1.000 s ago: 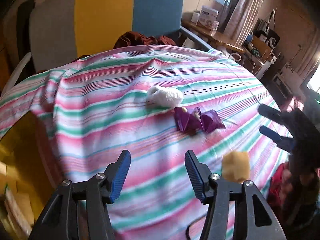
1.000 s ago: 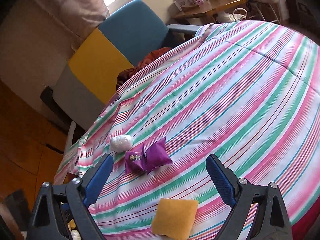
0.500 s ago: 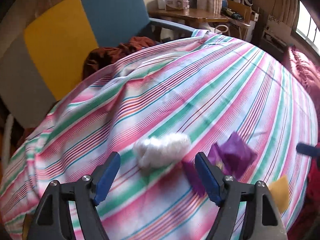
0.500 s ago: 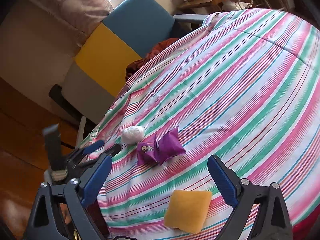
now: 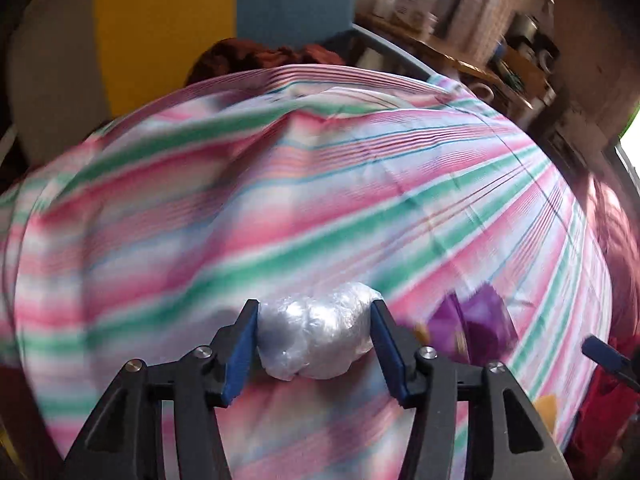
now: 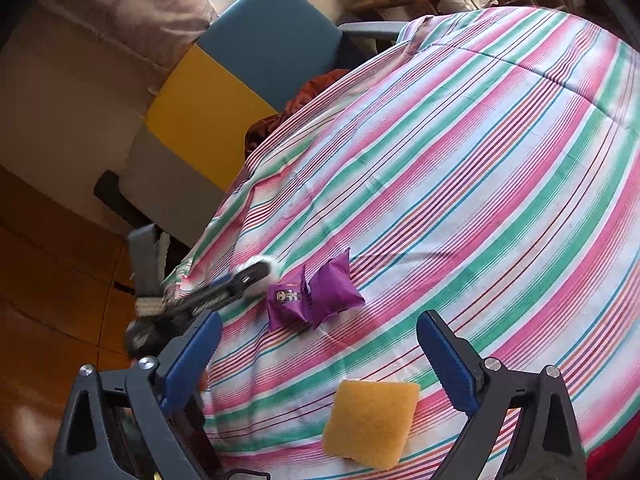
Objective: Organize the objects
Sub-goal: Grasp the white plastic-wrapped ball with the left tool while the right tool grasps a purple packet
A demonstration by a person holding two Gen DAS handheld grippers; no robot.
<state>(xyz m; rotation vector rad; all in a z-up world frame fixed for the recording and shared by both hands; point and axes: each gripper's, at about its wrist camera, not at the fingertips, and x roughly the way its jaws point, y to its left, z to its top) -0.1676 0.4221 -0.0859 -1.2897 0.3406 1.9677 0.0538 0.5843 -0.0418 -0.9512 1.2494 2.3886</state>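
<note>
Striped cloth (image 6: 460,168), pink/green/white, covers the desk and fills most of both views; wrinkled toward its 12 o'clock edge in the left wrist view

Chair (image 6: 224,92) with yellow and blue back panels stands beyond the cloth at 11 o'clock, a dark red garment (image 6: 304,92) bunched on its seat

Right tongs (image 6: 320,364): spread wide, nothing between the jaws, held above the near part of the cloth. Yellow sponge (image 6: 370,422) lies flat on the cloth at 6 o'clock, between the jaws' lines but untouched

Left tongs (image 5: 314,344): jaws have just been closing; both blue pads now press the sides of the white plastic-wrapped bundle (image 5: 316,334), which sits at the cloth surface near its left edge. Left view is motion-blurred

Purple packets (image 6: 314,296), two side by side and touching, lie on the cloth at 3 o'clock of the bundle, just beside it, well apart from the sponge
</note>
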